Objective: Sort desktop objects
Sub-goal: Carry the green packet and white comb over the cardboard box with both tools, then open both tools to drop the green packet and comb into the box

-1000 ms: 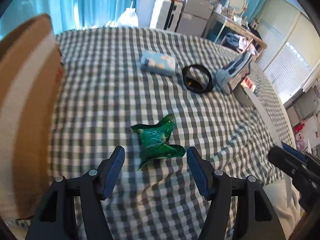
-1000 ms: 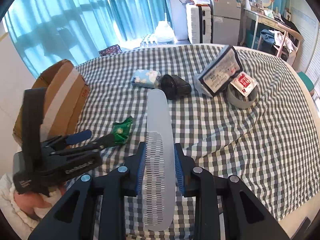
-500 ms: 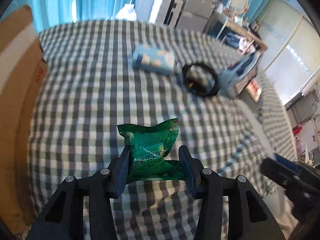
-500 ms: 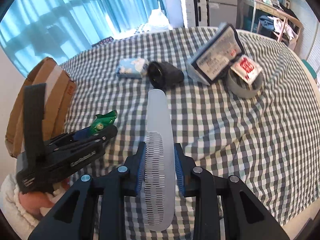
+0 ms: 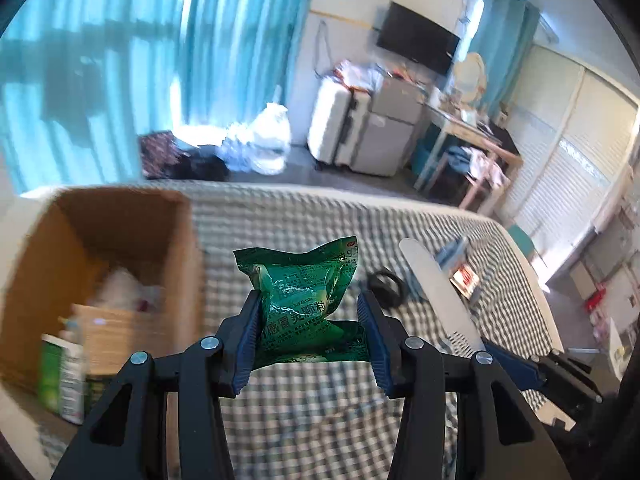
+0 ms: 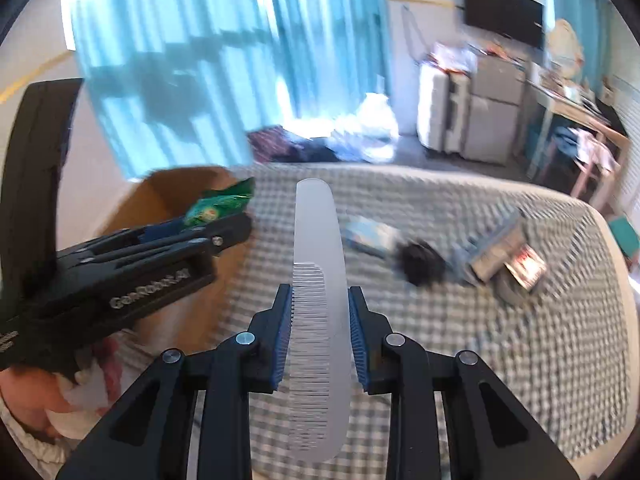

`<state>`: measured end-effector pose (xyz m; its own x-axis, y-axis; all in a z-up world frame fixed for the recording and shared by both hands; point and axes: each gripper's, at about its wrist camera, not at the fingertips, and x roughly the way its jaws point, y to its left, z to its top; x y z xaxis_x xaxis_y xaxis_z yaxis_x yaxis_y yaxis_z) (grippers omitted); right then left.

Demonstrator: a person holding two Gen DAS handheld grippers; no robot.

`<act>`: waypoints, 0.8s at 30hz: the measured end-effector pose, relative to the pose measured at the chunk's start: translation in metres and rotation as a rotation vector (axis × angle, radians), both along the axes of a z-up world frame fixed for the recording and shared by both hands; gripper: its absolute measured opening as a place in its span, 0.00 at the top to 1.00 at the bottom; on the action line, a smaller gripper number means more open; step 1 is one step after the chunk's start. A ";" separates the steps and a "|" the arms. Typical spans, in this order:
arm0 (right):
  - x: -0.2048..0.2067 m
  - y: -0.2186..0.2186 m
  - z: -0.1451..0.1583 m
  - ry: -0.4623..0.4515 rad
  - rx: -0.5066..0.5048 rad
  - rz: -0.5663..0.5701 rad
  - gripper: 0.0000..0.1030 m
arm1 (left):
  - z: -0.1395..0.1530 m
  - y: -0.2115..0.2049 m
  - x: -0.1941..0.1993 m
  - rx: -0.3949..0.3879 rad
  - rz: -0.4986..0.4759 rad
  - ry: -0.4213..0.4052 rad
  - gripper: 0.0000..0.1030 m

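Both hands are loaded. The left gripper [image 5: 310, 328] is pinching a green foil sachet [image 5: 304, 292], lifted clear of the checked tablecloth [image 5: 320, 420] and held just beside the open cardboard box [image 5: 120, 216], which already has a few things in it, too blurred to name. The right gripper [image 6: 320, 336] is clamped across a pale plastic comb [image 6: 318, 280], its pads pressing the toothed part while the plain end sticks out ahead over the cloth.

The sachet looks light and crinkly — soft enough to buckle, slick enough to slide, so I'd say the hold across its puffed middle is the sensible one; a corner would likely fold and slip. The comb seems stiff and nearly weightless, but it is long, and gripped near one end it could swing or twist between the pads if knocked.

Further back on the cloth lie a blue tissue pack [image 6: 370, 236], a black round thing [image 6: 420, 266] and some packets [image 6: 504, 252], well apart from both grippers, not yet sorted. My guess is the sachet goes into the box next — it only needs carrying over the rim
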<state>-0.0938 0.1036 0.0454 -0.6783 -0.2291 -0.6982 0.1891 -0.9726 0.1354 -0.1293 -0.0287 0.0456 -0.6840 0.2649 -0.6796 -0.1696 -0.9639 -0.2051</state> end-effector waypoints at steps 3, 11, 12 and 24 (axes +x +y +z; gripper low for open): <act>-0.004 -0.034 0.011 0.014 -0.031 0.072 0.74 | 0.019 -0.039 0.004 0.001 0.052 0.020 0.53; -0.040 -0.118 -0.002 -0.072 -0.168 0.244 0.74 | 0.017 -0.131 -0.013 -0.077 0.187 -0.032 0.53; -0.048 -0.129 -0.009 -0.099 -0.181 0.253 0.74 | 0.010 -0.136 -0.016 -0.090 0.191 -0.045 0.53; -0.088 -0.155 -0.050 -0.129 -0.224 0.179 0.35 | -0.058 -0.169 -0.052 -0.209 0.243 -0.115 0.21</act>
<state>-0.1814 -0.0515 -0.0050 -0.5222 -0.4948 -0.6946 0.3215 -0.8686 0.3770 -0.1809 -0.1982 -0.0124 -0.6254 -0.0498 -0.7787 0.0832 -0.9965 -0.0031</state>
